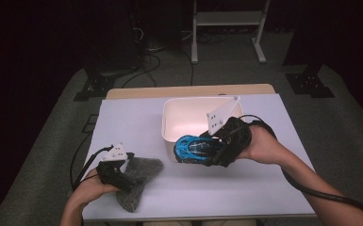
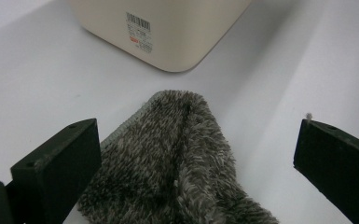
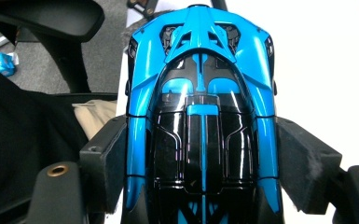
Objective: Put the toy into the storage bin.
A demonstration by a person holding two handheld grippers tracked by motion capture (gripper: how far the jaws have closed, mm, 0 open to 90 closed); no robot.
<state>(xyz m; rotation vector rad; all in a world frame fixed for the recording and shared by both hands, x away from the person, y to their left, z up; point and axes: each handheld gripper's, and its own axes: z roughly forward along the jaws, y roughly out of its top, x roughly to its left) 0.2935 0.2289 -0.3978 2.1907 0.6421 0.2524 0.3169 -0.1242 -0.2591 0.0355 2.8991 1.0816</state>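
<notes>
Toy car (image 3: 200,121), blue and black, sits clamped between the jaws of the right hand-held gripper (image 1: 202,149), its long axis running straight out along them so that one end points away from the hand. In the high view this hand-held gripper holds the car just at the near wall of the white bin (image 1: 169,117), with the open mouth of the bin lying beyond and slightly to one side of the jaws. That is the relation the next move likely turns on: the car has to clear the rim and travel forward over it before any release, and the right hand is plainly the nearer one to the bin.

The left hand-held gripper (image 1: 122,169) stands well apart on the near left of the worktop (image 1: 264,188), jaws spread wide. A grey fuzzy cloth (image 2: 172,163) lies directly ahead of and between them, its length running along the jaw line, not gripped.
</notes>
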